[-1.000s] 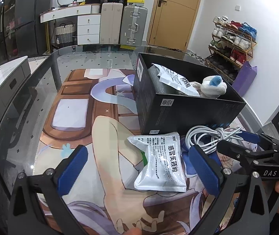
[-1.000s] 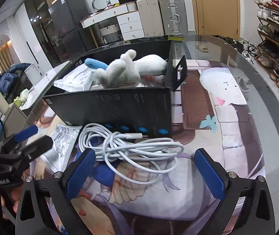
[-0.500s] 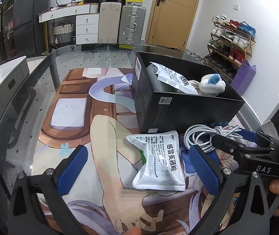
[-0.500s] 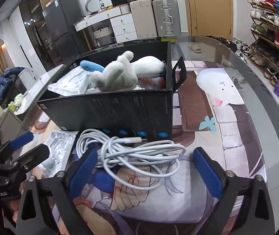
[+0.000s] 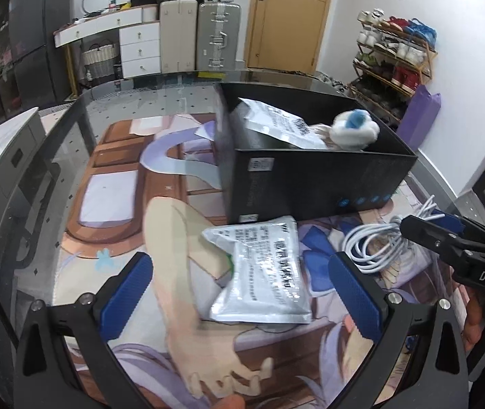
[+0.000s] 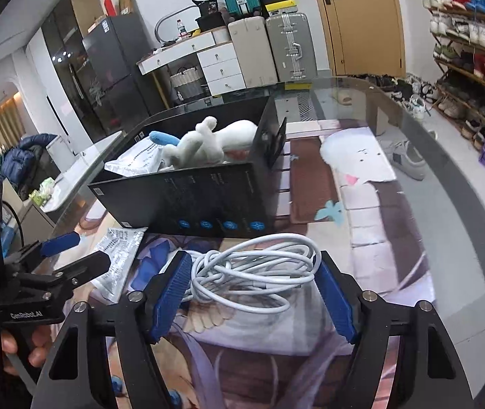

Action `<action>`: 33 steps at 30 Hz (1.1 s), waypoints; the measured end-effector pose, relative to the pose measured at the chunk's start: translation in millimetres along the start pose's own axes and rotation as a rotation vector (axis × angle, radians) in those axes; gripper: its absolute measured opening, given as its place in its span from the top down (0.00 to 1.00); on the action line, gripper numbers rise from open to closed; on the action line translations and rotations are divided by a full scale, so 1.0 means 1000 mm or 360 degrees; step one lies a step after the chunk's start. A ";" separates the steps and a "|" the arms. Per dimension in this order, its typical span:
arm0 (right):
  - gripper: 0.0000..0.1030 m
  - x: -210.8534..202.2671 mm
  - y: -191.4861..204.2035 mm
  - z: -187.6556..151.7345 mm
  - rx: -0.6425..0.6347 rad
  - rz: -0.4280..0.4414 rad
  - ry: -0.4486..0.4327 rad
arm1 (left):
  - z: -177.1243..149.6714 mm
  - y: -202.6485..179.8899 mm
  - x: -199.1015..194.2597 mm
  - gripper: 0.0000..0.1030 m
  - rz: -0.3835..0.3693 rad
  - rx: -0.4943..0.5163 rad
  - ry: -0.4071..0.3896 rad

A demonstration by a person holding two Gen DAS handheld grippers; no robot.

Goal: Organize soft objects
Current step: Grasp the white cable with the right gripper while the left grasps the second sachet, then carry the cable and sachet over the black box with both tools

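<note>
Coiled cable [image 6: 252, 272] on the mat before the box [image 6: 208, 197], bracketed by right gripper [image 6: 252, 293], jaws spread. Light, floppy, apt to unravel; best pinched across the bundle. Left gripper [image 5: 239, 289] agape over pouch [image 5: 266, 269].

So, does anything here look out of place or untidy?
Yes. The silver foil pouch and the coiled white cable lie loose on the printed mat, outside the black box. The right gripper straddles the cable, jaws open. Inside the box, the white plush toy lies tumbled on another pouch.
</note>
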State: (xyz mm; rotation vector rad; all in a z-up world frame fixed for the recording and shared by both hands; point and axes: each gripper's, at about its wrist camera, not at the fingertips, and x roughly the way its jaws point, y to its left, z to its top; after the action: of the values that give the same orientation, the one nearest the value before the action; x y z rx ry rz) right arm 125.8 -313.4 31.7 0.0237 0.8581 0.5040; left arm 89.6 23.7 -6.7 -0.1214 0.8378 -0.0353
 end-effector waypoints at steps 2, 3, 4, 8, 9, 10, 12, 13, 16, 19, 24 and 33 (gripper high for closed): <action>0.28 0.001 -0.004 -0.001 0.0027 0.0023 0.0020 | 0.000 -0.004 0.004 0.00 0.0027 0.0030 0.0034; 0.28 0.001 -0.006 -0.002 0.0036 0.0028 0.0028 | -0.001 -0.006 0.006 0.00 0.0037 0.0040 0.0048; 0.28 0.002 -0.009 -0.004 0.0047 0.0033 0.0040 | -0.001 -0.007 0.008 0.00 0.0043 0.0043 0.0069; 0.26 0.005 -0.007 -0.007 0.0033 0.0019 0.0058 | -0.002 -0.011 0.017 0.00 0.0071 0.0070 0.0136; 0.24 0.006 -0.006 -0.007 0.0033 0.0020 0.0058 | -0.003 -0.011 0.018 0.00 0.0082 0.0077 0.0150; 0.24 0.006 -0.007 -0.008 0.0035 0.0022 0.0058 | -0.002 -0.012 0.020 0.00 0.0088 0.0082 0.0161; 0.22 0.006 -0.006 -0.008 0.0040 0.0022 0.0061 | -0.003 -0.012 0.022 0.00 0.0108 0.0085 0.0178; 0.21 0.006 -0.007 -0.008 0.0039 0.0024 0.0062 | -0.004 -0.013 0.022 0.00 0.0128 0.0091 0.0184; 0.18 0.008 -0.001 -0.009 0.0012 -0.0004 0.0059 | -0.004 -0.015 0.024 0.01 0.0140 0.0100 0.0185; 0.17 0.010 0.000 -0.006 0.0002 -0.0021 0.0073 | -0.005 -0.018 0.021 0.11 0.0121 0.0117 0.0157; 0.17 0.012 0.000 -0.004 0.0035 -0.0037 0.0078 | -0.006 -0.023 0.014 0.49 0.0081 0.0163 0.0092; 0.25 0.010 0.002 -0.008 0.0020 -0.0030 0.0046 | -0.008 -0.007 -0.002 0.61 -0.0011 0.0066 0.0059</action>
State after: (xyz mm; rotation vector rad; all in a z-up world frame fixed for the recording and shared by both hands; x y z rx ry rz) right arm 124.2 -308.6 19.6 0.0200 0.8891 0.4824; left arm 82.3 16.0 -9.6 -0.0850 0.8732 -0.0615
